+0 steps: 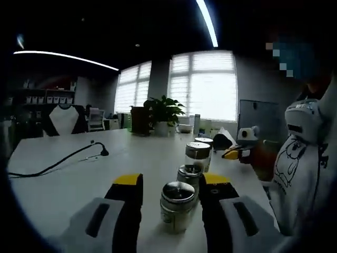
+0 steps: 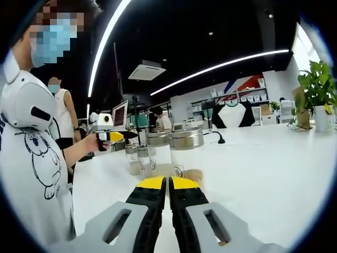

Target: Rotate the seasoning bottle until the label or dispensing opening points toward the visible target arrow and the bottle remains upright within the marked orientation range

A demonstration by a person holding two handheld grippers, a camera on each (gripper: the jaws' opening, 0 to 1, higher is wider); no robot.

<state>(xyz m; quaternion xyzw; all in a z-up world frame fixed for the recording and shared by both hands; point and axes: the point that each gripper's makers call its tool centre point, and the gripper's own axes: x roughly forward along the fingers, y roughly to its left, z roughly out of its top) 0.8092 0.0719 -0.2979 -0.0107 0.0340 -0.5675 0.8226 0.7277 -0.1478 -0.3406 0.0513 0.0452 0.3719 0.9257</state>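
White table [image 1: 63, 179] carried seasoning bottles; the left gripper [image 1: 171, 197] stood spread around the nearest bottle [image 1: 177, 206], and the right gripper [image 2: 168, 184] was pressed closed, empty.

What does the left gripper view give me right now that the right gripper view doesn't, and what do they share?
Left gripper view: the left gripper open, jaws either side of the nearest seasoning bottle, with a black cable on the table and bright windows behind.

Right gripper view: the right gripper shut, short of the bottles, the closest glass bottle showing seasoning at its base; a laptop stands beyond.

Both: the row of metal-capped bottles, the white table, the potted plant.
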